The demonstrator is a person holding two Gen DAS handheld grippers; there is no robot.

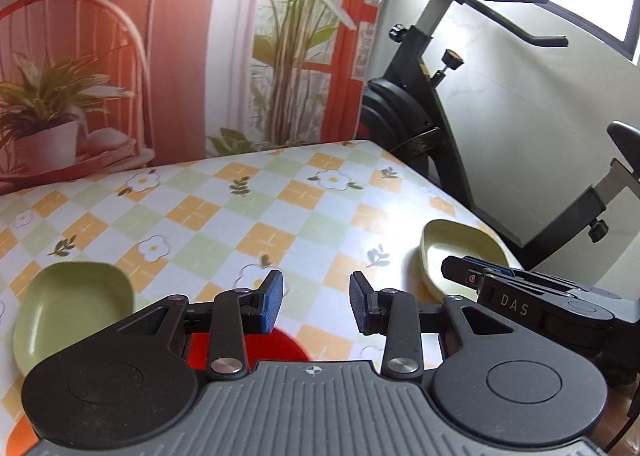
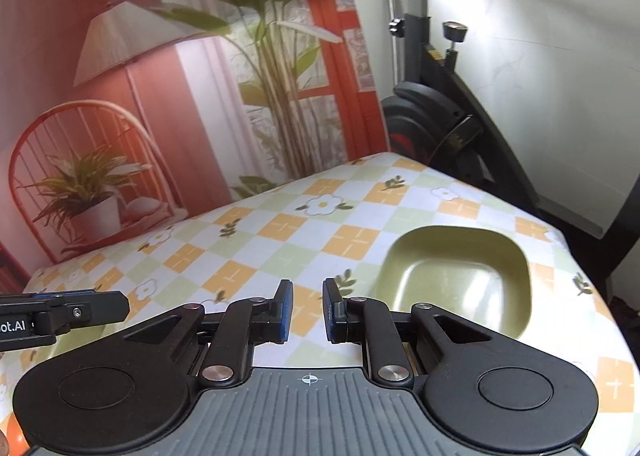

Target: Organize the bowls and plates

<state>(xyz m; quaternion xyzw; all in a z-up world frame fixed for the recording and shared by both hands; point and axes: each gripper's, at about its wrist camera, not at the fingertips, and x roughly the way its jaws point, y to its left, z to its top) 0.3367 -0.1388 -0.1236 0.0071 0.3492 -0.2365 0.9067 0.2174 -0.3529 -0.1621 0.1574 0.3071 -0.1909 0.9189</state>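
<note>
I hold both tools low over the bench, neither one loaded: the left hand-held gripper stands about half open with nothing between its blue ribbed pads, and the right hand-held gripper is narrower, its jaws parted by a small gap and likewise empty. The job looks to be at its start, nothing yet stacked.

In the left view one green bowl sits at about 9 o'clock from my left tool, near the bench's near edge, and a second green bowl lies at about 2 o'clock, partly hidden behind the right tool. In the right view that second bowl is just beside my right jaws at 2 o'clock, close to the bench's right edge. A red-orange disc, perhaps a plate, shows under the left tool; I cannot tell more.

Both bowls are rounded squares, smooth and matte with a soft sheen, plastic or melamine by my guess, with sloping walls and thin rims. The bench wears a glossy checked cloth with daisies.

Next, I judge, one tool must open over a bowl's rim, pinch the wall and carry it to nest in the other. The slick wall may slip.
</note>
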